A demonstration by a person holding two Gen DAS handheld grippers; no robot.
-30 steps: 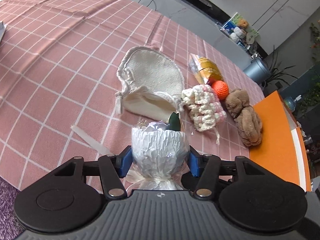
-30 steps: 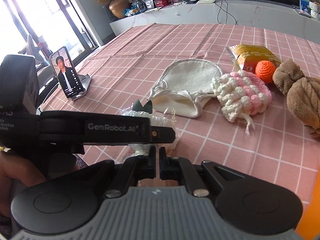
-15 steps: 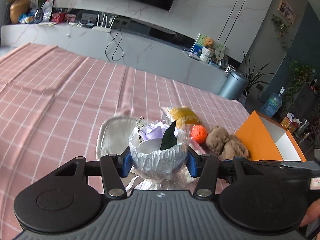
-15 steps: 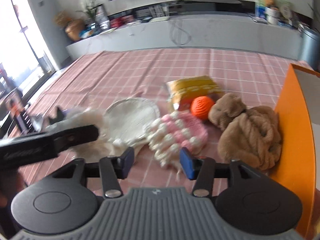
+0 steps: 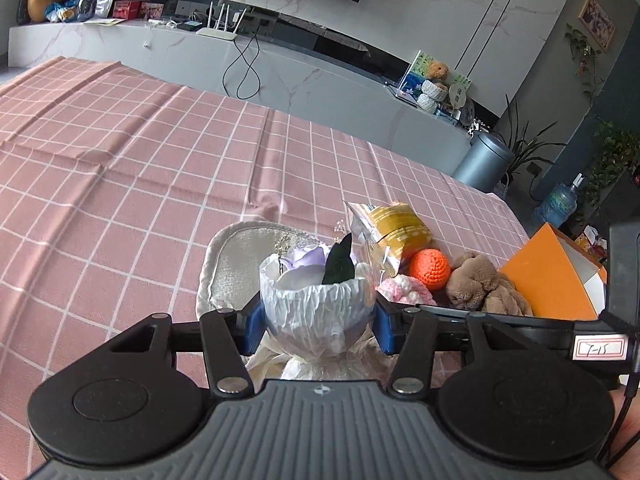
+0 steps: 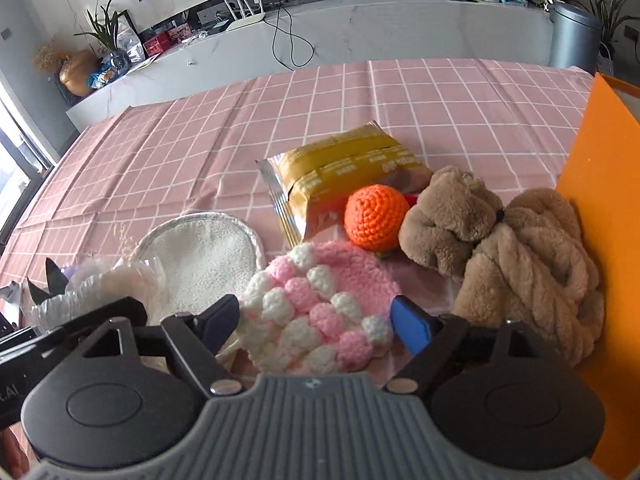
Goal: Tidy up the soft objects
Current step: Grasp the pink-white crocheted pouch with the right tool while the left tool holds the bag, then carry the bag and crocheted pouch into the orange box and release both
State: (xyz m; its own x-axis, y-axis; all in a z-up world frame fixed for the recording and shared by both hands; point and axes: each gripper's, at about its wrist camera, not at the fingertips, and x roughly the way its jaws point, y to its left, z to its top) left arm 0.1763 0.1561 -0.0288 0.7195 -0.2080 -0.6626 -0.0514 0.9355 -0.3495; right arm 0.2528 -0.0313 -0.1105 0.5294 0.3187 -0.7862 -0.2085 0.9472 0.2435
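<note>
- White crinkled paper wraps the little bouquet (image 5: 316, 300), and the left gripper (image 5: 318, 322) has its blue pads pressed against both sides of that wrap, holding it up off the pink checked tabletop (image 5: 120, 168).
- Right gripper (image 6: 316, 326) hangs low over the pink-and-white knitted pouch (image 6: 320, 308); its jaws have just been opening and now stand wide, one on each side of the pouch, not pressing on it.
- Behind the pouch lie a cream cloth bag (image 6: 204, 252), an orange knitted ball (image 6: 374, 216), a yellow snack packet (image 6: 344, 164) and a brown plush toy (image 6: 500, 240), which leans against the orange box (image 6: 592, 168).
- Risk with the bouquet, as I judge it: the paper is thin, so a harder squeeze would crush it, and a looser one would let it slide out.
- Risk with the pouch: it is soft and lumpy, so closing high on it may pinch only a few bobbles and let it sag or drop.
- Both grippers are close together, so a careless swing could knock the bouquet.
</note>
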